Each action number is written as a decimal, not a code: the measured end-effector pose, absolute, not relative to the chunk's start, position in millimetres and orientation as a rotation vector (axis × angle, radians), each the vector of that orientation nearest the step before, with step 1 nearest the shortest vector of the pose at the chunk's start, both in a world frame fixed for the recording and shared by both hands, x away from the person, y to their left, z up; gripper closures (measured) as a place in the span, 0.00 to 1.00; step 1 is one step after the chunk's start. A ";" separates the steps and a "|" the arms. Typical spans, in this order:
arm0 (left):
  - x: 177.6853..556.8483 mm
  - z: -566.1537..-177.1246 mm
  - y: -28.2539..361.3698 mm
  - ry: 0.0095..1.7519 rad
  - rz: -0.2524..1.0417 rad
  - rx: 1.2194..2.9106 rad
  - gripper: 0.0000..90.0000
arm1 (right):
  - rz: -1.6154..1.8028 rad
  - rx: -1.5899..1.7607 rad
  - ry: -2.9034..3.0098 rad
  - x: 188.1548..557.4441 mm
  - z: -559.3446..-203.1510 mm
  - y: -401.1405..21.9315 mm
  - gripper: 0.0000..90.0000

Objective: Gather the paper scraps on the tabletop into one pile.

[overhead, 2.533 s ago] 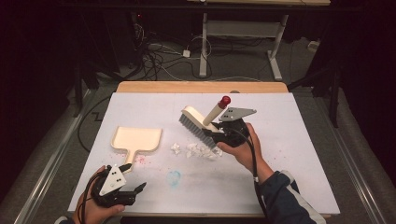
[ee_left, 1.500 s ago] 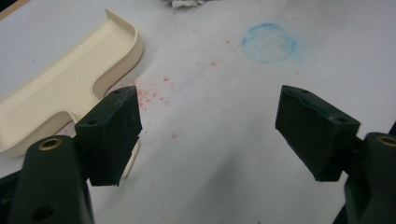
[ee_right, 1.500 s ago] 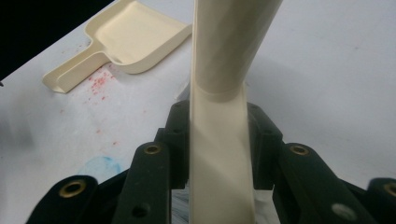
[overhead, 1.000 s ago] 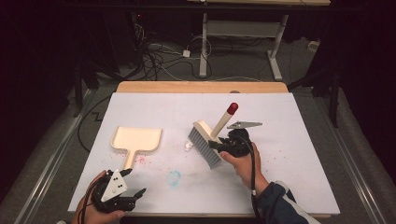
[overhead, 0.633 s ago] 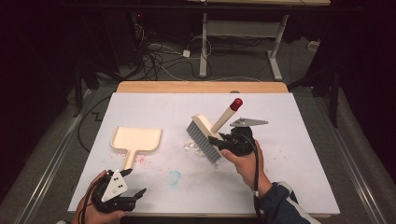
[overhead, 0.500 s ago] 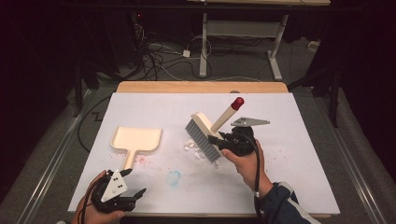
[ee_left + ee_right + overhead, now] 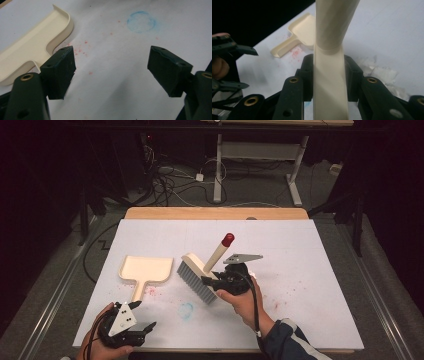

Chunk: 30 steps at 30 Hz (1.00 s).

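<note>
cream: one brush (image 7: 197, 276), one dustpan (image 7: 144, 270); two hand-held grippers, right hand-held gripper (image 7: 212, 281) clamping brush.

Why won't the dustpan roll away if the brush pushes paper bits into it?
The dustpan lies flat on the table, so it probably won't roll. It looks like thin, light plastic, so it might slide back when pushed. The open left gripper could hold its handle.

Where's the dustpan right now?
In the high view the dustpan lies flat on the white table, left of centre, just left of the brush and beyond the left gripper.
</note>
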<state>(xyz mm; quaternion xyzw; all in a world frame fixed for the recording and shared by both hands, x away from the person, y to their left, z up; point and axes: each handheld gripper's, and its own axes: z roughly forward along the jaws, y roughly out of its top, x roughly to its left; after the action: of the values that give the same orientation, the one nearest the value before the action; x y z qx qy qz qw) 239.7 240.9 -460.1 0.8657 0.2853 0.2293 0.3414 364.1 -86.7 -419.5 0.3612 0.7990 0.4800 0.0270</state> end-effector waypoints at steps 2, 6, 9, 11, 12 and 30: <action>239.5 -460.1 240.9 0.742 0.598 2.252 0.24 | 1.436 1.133 2.491 366.4 -428.5 -82.5 0.75; 239.8 -460.4 240.7 0.741 0.595 2.255 0.24 | 1.391 1.173 2.468 373.3 -435.8 -85.9 0.75; 240.0 -460.9 239.8 0.742 0.594 2.256 0.24 | 1.388 1.231 2.455 379.1 -438.8 -94.4 0.75; 239.9 -460.7 239.5 0.742 0.592 2.254 0.24 | 1.381 1.248 2.445 381.4 -439.5 -100.2 0.75; 239.8 -460.8 239.4 0.740 0.592 2.254 0.24 | 1.373 1.259 2.439 381.8 -438.9 -102.8 0.75; 241.9 -463.0 235.1 0.725 0.565 2.282 0.24 | 1.316 1.316 2.340 378.6 -425.7 -153.8 0.75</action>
<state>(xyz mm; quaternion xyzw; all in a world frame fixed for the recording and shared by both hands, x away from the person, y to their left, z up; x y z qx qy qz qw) 241.9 235.1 -463.0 0.8742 0.2779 0.2165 0.3343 378.6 -153.8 -425.7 0.4389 0.7804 0.4388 0.0757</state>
